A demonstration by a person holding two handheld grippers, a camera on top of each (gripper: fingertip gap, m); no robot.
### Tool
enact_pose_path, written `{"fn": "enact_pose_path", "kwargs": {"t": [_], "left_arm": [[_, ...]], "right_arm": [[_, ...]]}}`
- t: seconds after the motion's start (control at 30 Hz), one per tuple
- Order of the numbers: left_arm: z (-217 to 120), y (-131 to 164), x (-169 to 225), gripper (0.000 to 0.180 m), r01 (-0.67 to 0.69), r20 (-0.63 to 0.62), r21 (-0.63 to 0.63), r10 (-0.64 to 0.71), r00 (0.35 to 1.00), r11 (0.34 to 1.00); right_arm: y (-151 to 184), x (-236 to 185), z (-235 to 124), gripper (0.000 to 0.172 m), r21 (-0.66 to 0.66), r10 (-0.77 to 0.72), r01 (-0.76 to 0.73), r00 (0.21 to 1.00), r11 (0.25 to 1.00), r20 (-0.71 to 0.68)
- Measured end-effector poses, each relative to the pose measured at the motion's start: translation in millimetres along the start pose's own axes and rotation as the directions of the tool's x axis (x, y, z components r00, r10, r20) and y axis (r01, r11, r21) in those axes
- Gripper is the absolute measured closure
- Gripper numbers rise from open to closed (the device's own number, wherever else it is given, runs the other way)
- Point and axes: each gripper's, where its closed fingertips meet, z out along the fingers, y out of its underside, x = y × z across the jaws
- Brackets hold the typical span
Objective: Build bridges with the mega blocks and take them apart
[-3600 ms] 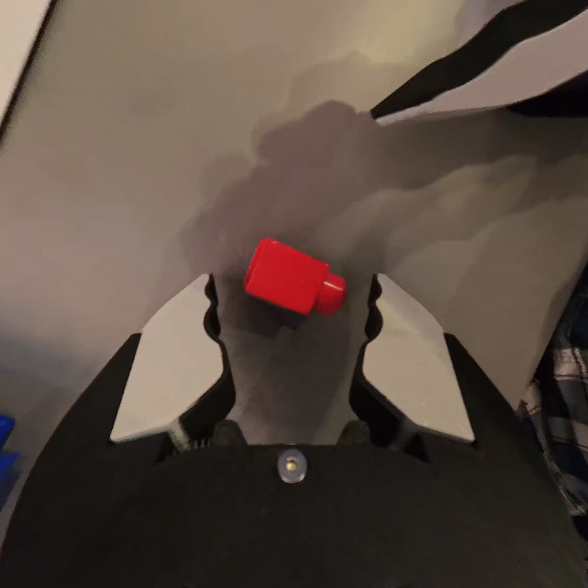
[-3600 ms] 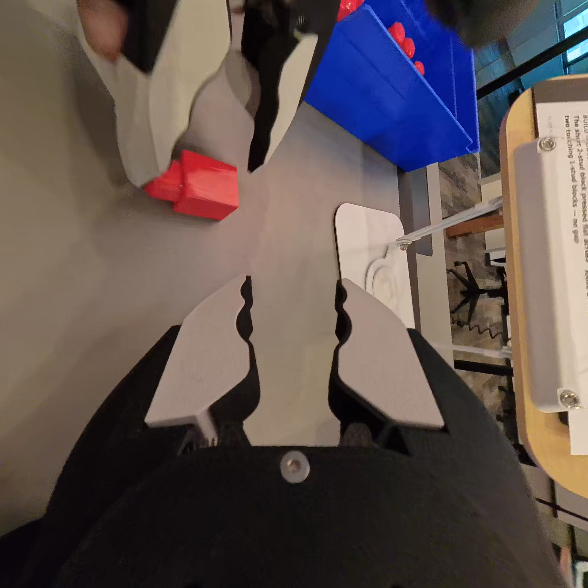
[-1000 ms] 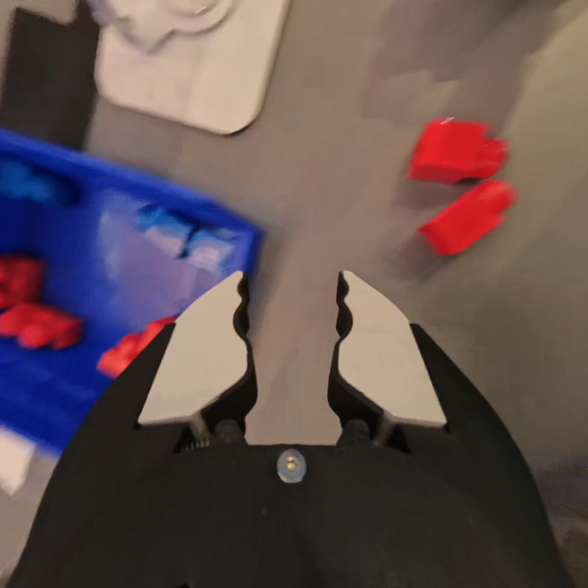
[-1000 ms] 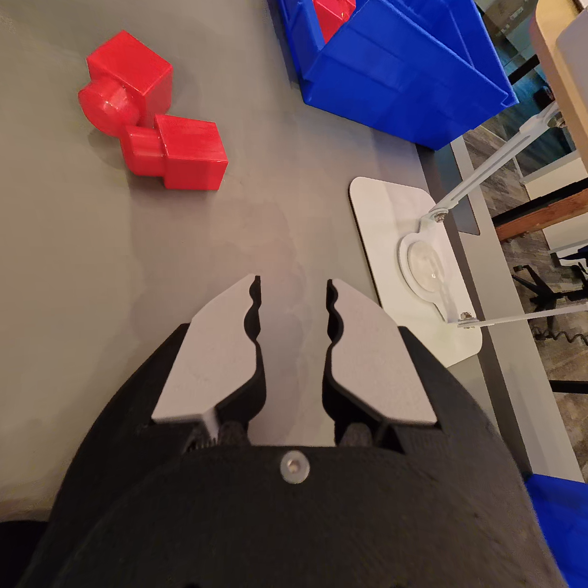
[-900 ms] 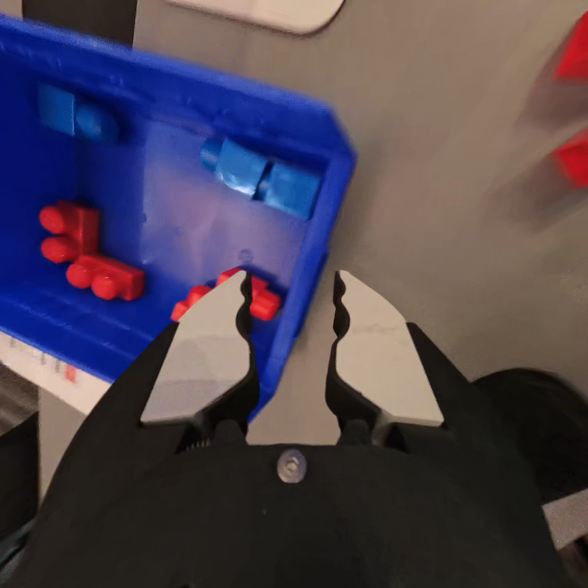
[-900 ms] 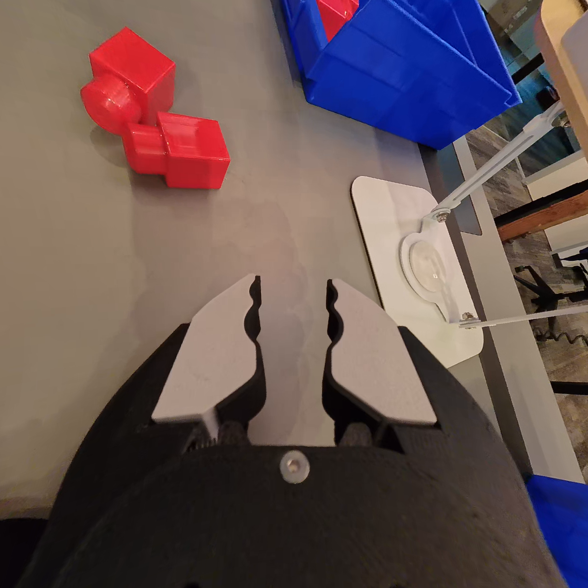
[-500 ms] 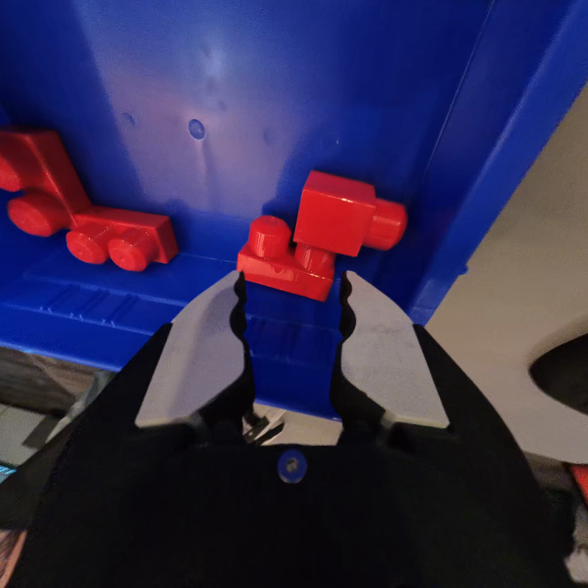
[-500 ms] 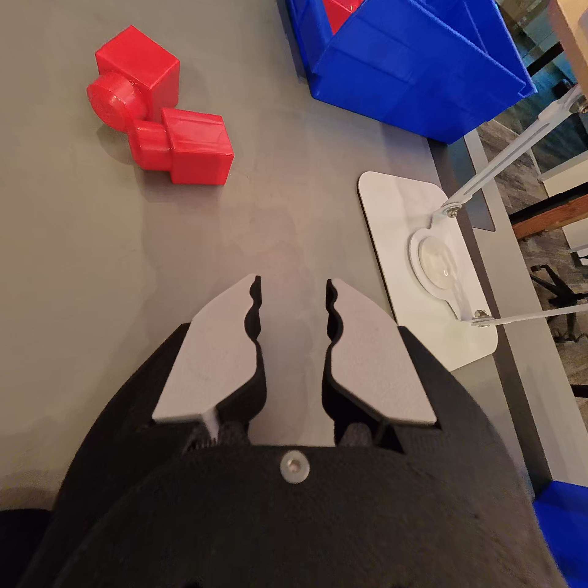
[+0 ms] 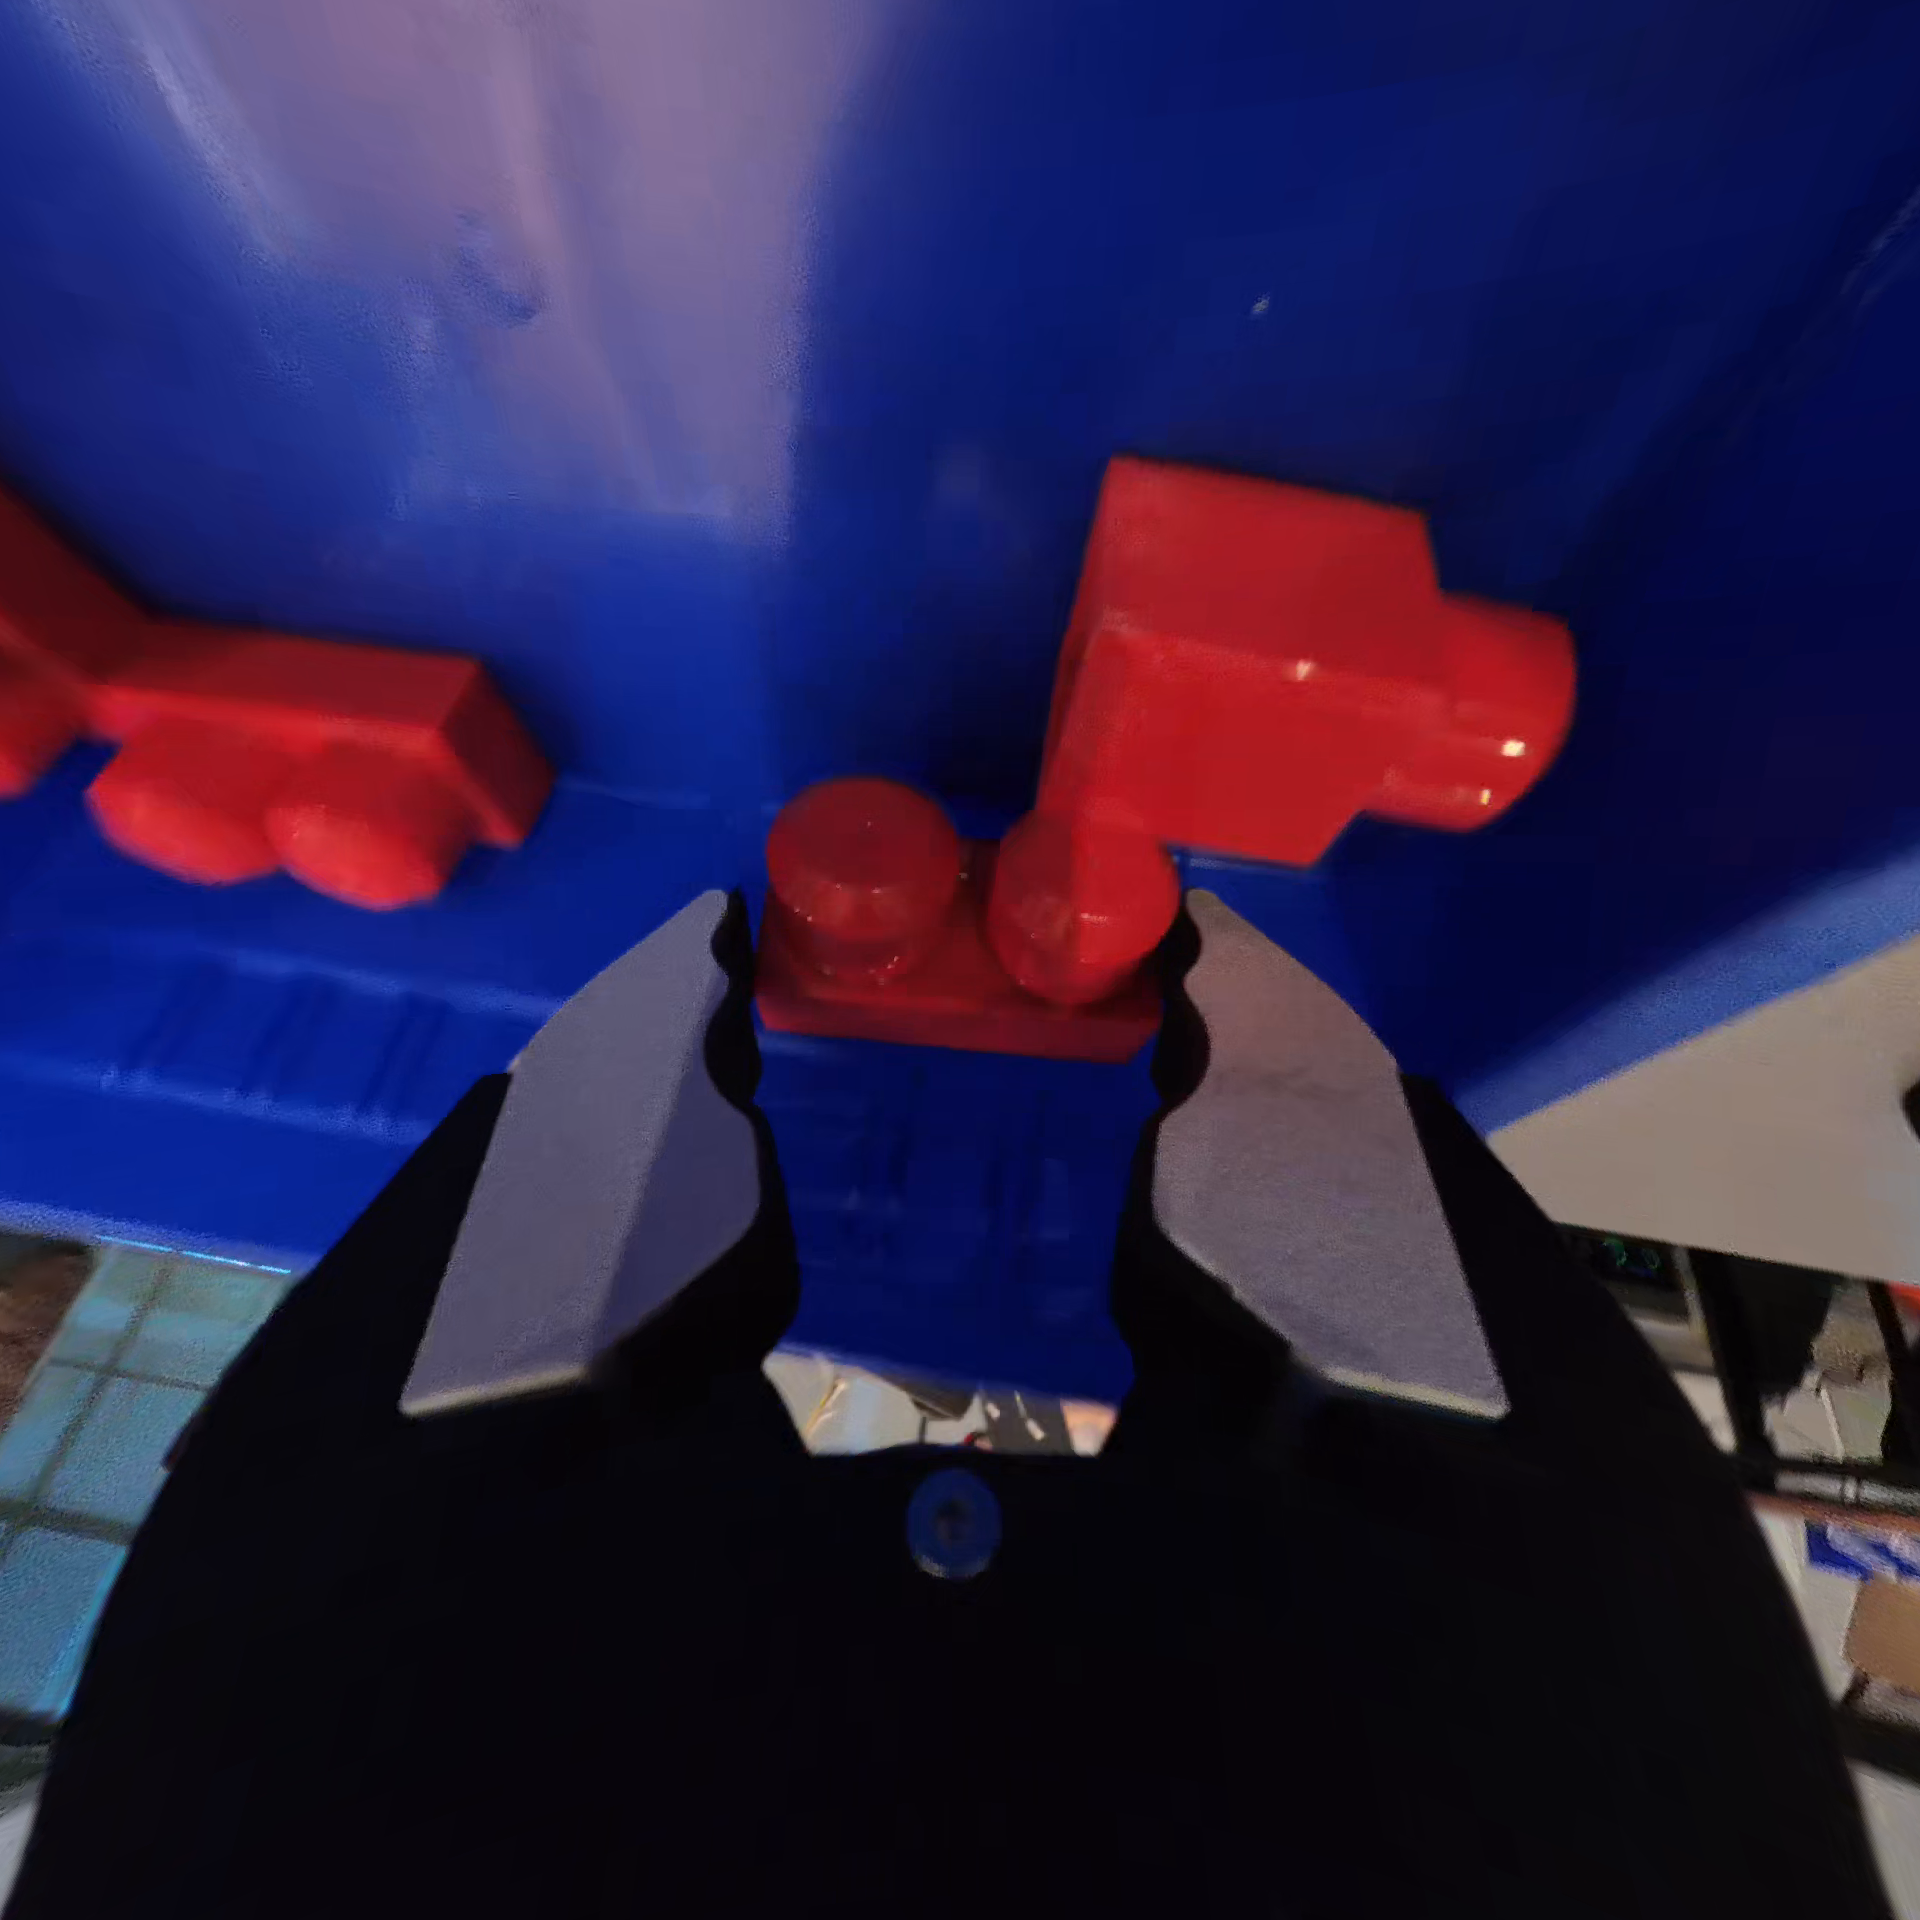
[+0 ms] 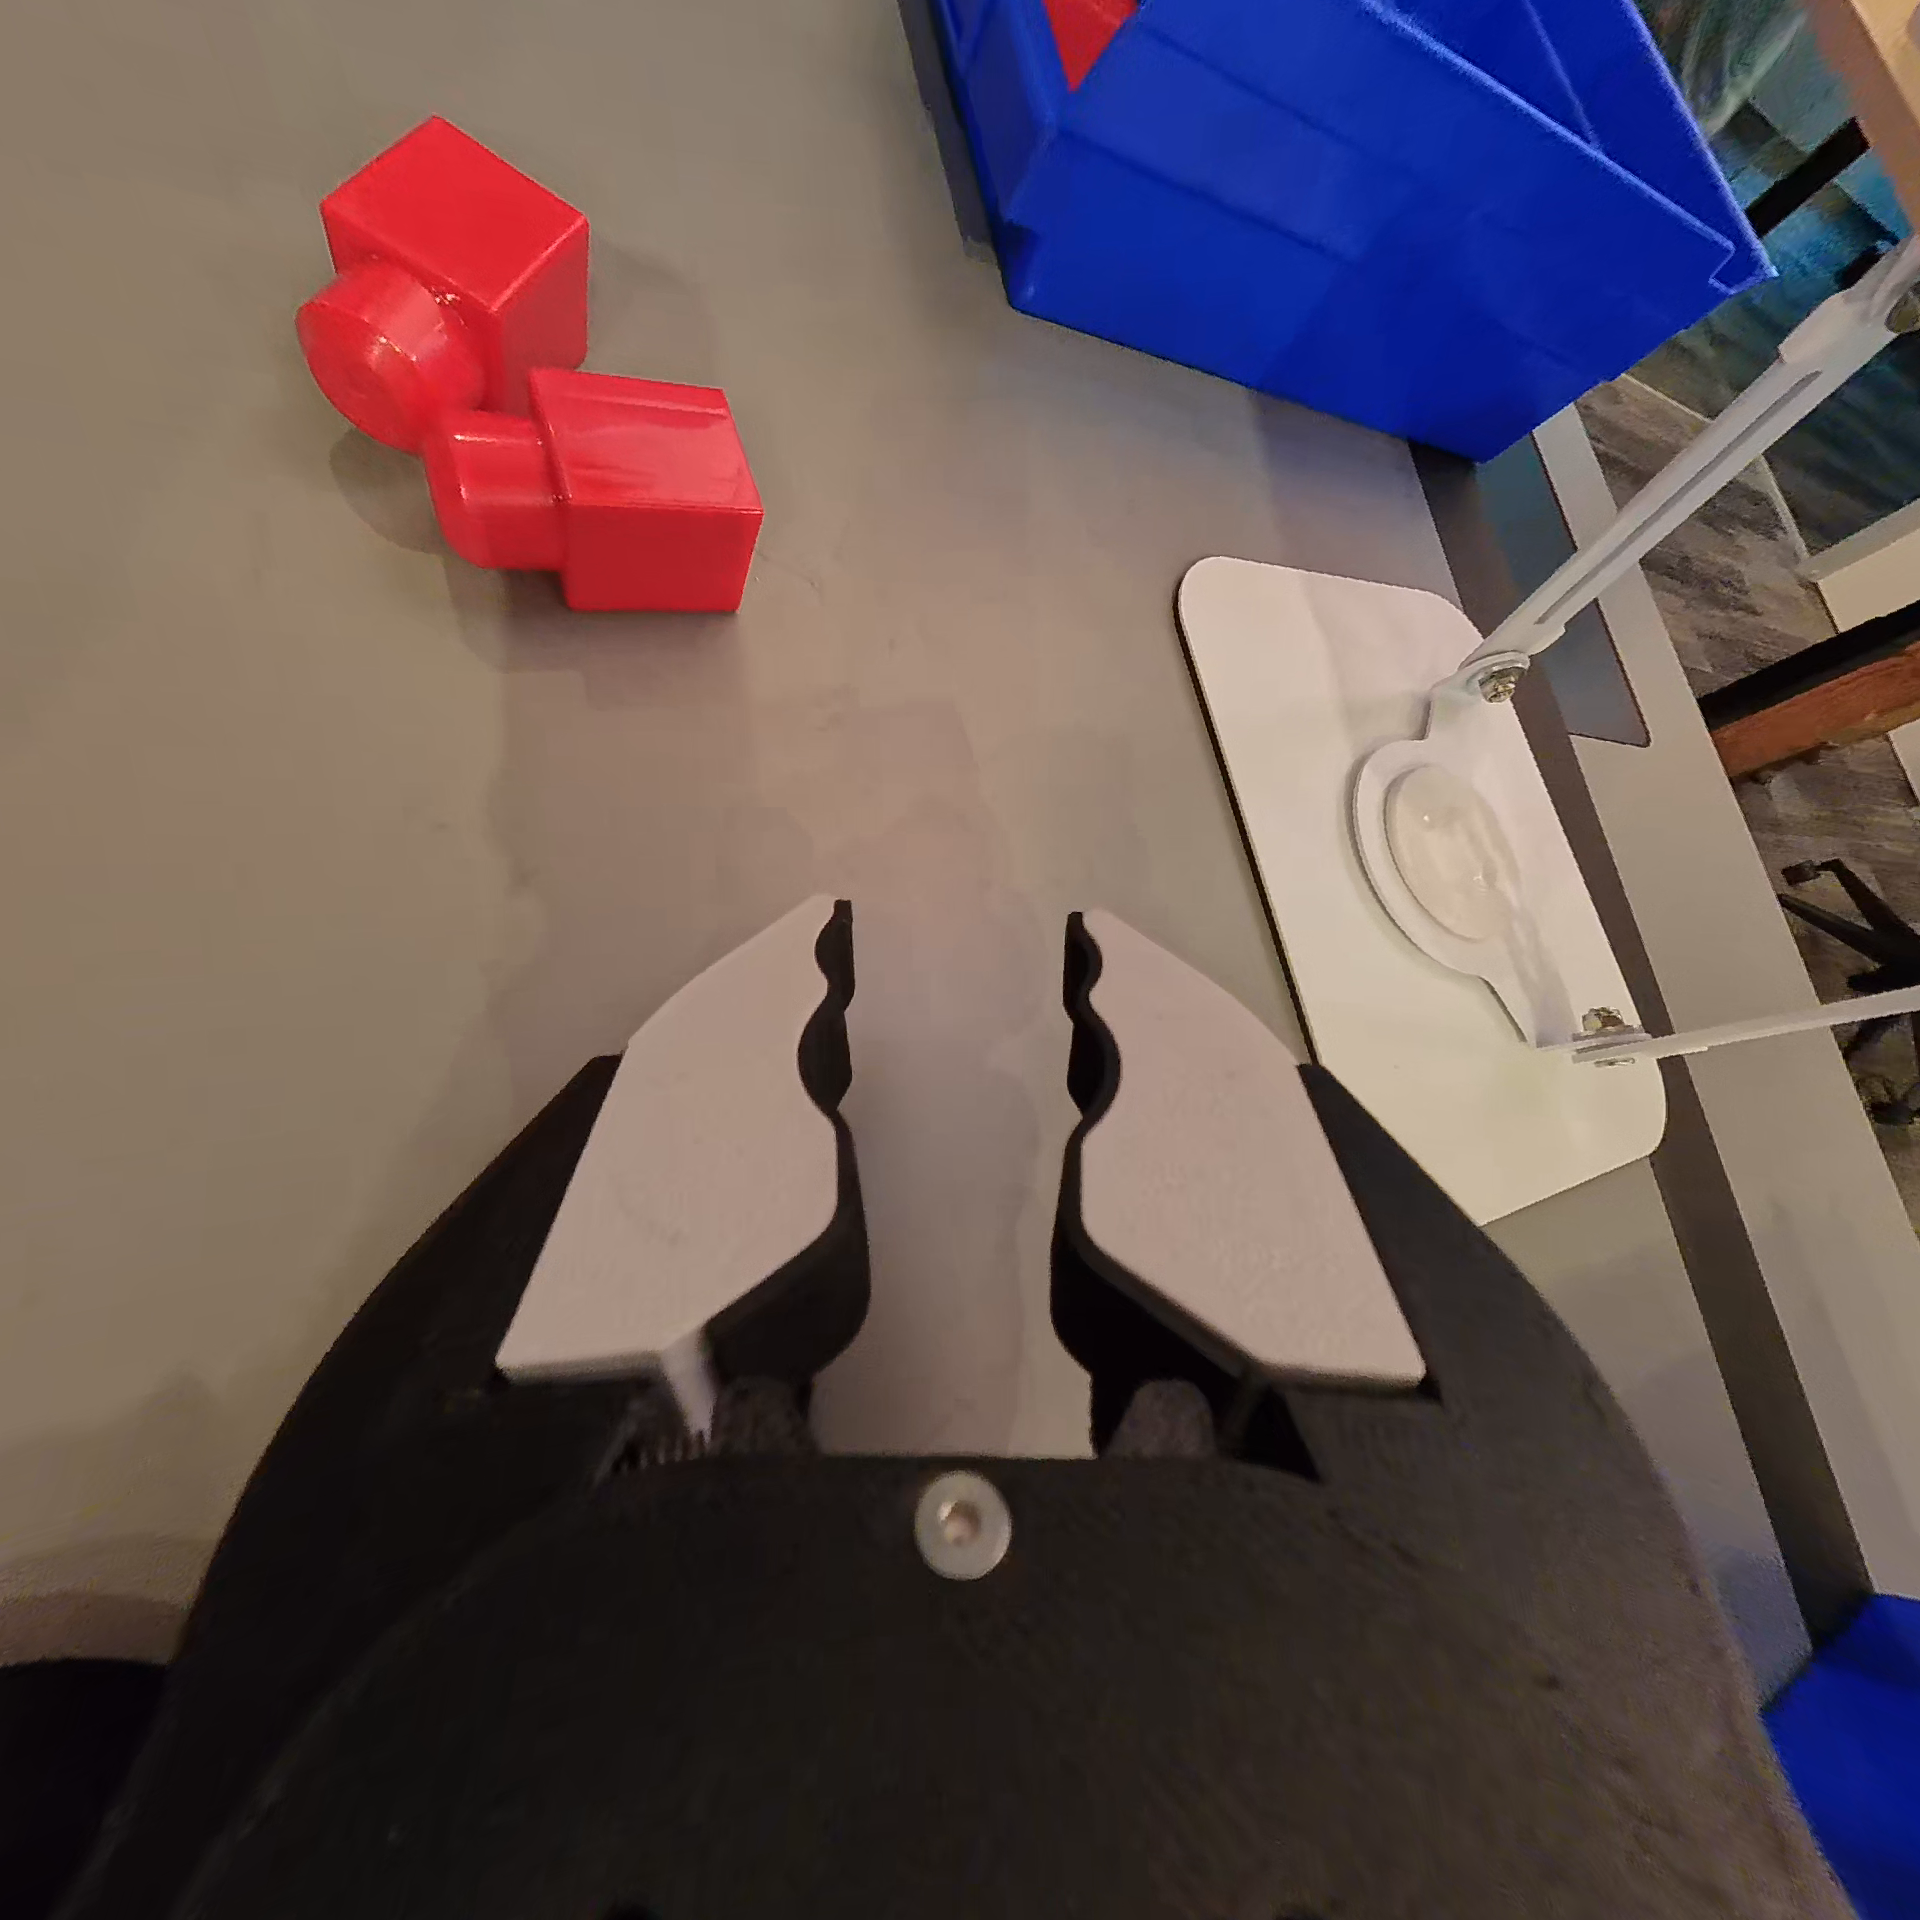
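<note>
My left gripper point(image 9: 956, 920) is inside a blue bin point(image 9: 1039, 312). Its jaws stand wide, one fingertip point(image 9: 696, 935) at each end of a flat red two-stud block point(image 9: 935, 982) on the bin floor. I cannot tell whether the pads press on it. A red one-stud block point(image 9: 1278, 665) lies on its side against the block's right stud. My right gripper point(image 10: 958, 914) is open and empty over the grey table point(image 10: 312, 831). Two red one-stud blocks point(image 10: 457, 270) point(image 10: 623, 488) lie on their sides on the table, touching, far left of it.
Another red two-stud block point(image 9: 312, 769) lies at the left in the bin. In the right wrist view the blue bin point(image 10: 1351, 208) stands at the back right, a white stand base point(image 10: 1351, 727) with thin arms at the right, and a blue edge point(image 10: 1849, 1714) at the bottom right. The gap from one gripper's tips to the other's is roughly 45 centimeters.
My left gripper swung from the table into the blue bin, came down to the flat two-stud block and widened its jaws around it. My right gripper stayed open and crept slightly forward.
</note>
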Motion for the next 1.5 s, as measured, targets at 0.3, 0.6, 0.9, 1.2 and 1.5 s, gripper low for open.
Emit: {"fn": "enact_pose_path", "kwargs": {"t": [0.3, 0.6, 0.9, 1.2, 1.5], "left_arm": [[-190, -72, 74, 0.107, 0.056, 0.091, 0.533, -0.123, 0.988, 0.844], [-220, -285, 221, 0.107, -0.206, 0.049, 0.62, 0.226, 0.973, 0.757], [-202, -313, 253, 0.086, -0.215, -0.054, 0.616, 0.312, 0.948, 0.758], [-188, -221, 221, 0.081, -0.3, 0.04, 0.627, 0.356, 0.934, 0.719], [-165, -234, 221, 0.082, -0.46, 0.102, 0.624, 0.518, 0.849, 0.631]], "right_arm": [[-6, 14, -6, 0.135, 0.049, 0.086, -0.083, 0.995, 0.995, -0.047], [10, 66, -35, 0.141, 0.2, 0.388, -0.358, 0.911, 0.912, -0.139], [10, 64, -34, 0.141, 0.192, 0.363, -0.335, 0.921, 0.923, -0.139], [8, 59, -29, 0.142, 0.196, 0.369, -0.346, 0.924, 0.917, -0.096], [8, 54, -25, 0.142, 0.18, 0.347, -0.329, 0.935, 0.927, -0.077]]}}
